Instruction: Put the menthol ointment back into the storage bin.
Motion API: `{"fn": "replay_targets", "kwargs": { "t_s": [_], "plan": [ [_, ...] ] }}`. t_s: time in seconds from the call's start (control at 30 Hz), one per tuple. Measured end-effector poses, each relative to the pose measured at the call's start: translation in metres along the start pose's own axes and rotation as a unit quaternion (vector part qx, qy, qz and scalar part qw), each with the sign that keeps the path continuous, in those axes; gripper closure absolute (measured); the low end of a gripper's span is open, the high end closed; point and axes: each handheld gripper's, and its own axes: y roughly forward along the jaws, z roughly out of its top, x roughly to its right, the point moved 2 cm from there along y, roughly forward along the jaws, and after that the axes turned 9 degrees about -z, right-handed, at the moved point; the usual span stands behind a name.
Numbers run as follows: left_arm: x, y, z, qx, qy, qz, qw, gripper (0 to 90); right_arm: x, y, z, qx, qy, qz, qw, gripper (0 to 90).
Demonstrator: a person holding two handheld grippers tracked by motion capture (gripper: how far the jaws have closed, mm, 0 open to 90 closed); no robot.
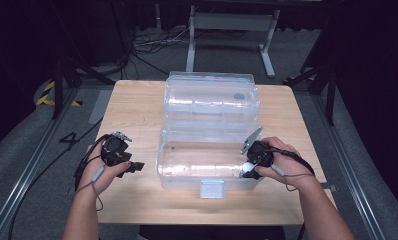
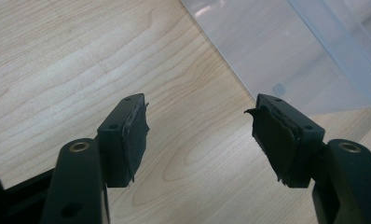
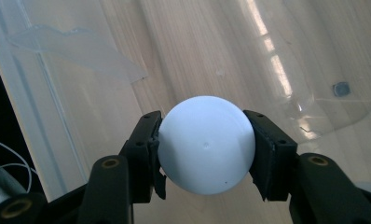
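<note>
A clear plastic box (image 1: 187, 177) stands open in the middle of the wooden table, its lid (image 1: 212, 95) thrown back behind it. My right gripper (image 1: 248, 169) is over the box's right end, shut on a white ball (image 1: 248, 167). In the right gripper view the ball (image 3: 206, 144) sits squarely between both pads, above the box's clear floor (image 3: 314, 56). My left gripper (image 1: 136, 166) rests on the table left of the box. Its jaws stand wide open with only bare wood between them (image 2: 200, 123), and the box's corner (image 2: 286, 51) lies just ahead.
The wooden table (image 1: 137, 107) has free room left and right of the box. A clear latch tab (image 1: 211, 189) hangs at the box's front. Behind the table are a white frame's legs (image 1: 191, 47) and cables on the grey floor (image 1: 152, 42).
</note>
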Motion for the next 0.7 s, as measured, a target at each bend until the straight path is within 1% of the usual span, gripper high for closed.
{"fn": "replay_targets", "kwargs": {
  "t_s": [0.07, 0.1, 0.17, 0.2, 0.23, 0.3, 0.33, 0.37, 0.4, 0.47, 0.5, 0.67, 0.7],
  "plan": [
    [0.001, 0.000, -0.002, -0.004, -0.001, 0.001, 1.0000, 36.1, 0.000, 0.000, 0.001, -0.004, 0.001, 0.002, 1.0000, 50.6],
    [0.001, 0.001, -0.003, -0.004, -0.001, 0.000, 1.0000, 36.1, 0.001, 0.000, 0.002, -0.010, -0.003, 0.001, 0.9999, 50.6],
    [0.001, 0.000, -0.006, -0.007, -0.004, 0.001, 1.0000, 36.1, 0.001, 0.001, 0.002, -0.010, -0.005, 0.000, 0.9999, 50.6],
    [0.001, 0.000, -0.007, -0.007, -0.003, 0.002, 1.0000, 36.1, 0.002, 0.001, 0.003, -0.015, -0.008, -0.001, 0.9999, 50.5],
    [0.001, 0.000, -0.008, -0.007, -0.007, 0.003, 0.9999, 36.0, 0.002, 0.001, 0.004, -0.017, -0.007, -0.002, 0.9998, 50.6],
    [0.000, -0.001, -0.011, -0.009, -0.008, 0.004, 0.9999, 36.0, 0.003, 0.002, 0.005, -0.021, -0.018, -0.003, 0.9996, 50.6],
    [0.001, -0.001, -0.012, -0.009, -0.010, 0.003, 0.9999, 36.0, 0.003, 0.002, 0.006, -0.027, -0.025, -0.004, 0.9993, 50.6],
    [0.000, -0.002, -0.013, -0.011, -0.009, 0.004, 0.9999, 36.0, 0.003, 0.002, 0.007, -0.029, -0.024, -0.004, 0.9993, 50.6],
    [0.001, -0.001, -0.015, -0.010, -0.013, 0.004, 0.9999, 36.0, 0.003, 0.002, 0.008, -0.031, -0.025, -0.004, 0.9992, 50.7],
    [0.000, -0.003, -0.018, -0.013, -0.012, 0.005, 0.9998, 36.0, 0.004, 0.003, 0.009, -0.038, -0.031, -0.005, 0.9988, 50.7],
    [0.001, -0.003, -0.019, -0.011, -0.015, 0.005, 0.9998, 36.0, 0.003, 0.003, 0.010, -0.043, -0.032, -0.005, 0.9985, 50.7],
    [0.000, -0.007, -0.027, -0.010, -0.022, 0.010, 0.9996, 36.0, 0.004, 0.006, 0.014, -0.068, -0.049, -0.010, 0.9964, 50.6],
    [0.000, -0.007, -0.027, -0.010, -0.022, 0.010, 0.9996, 36.0, 0.004, 0.006, 0.014, -0.068, -0.049, -0.010, 0.9964, 50.6]
  ]
}}
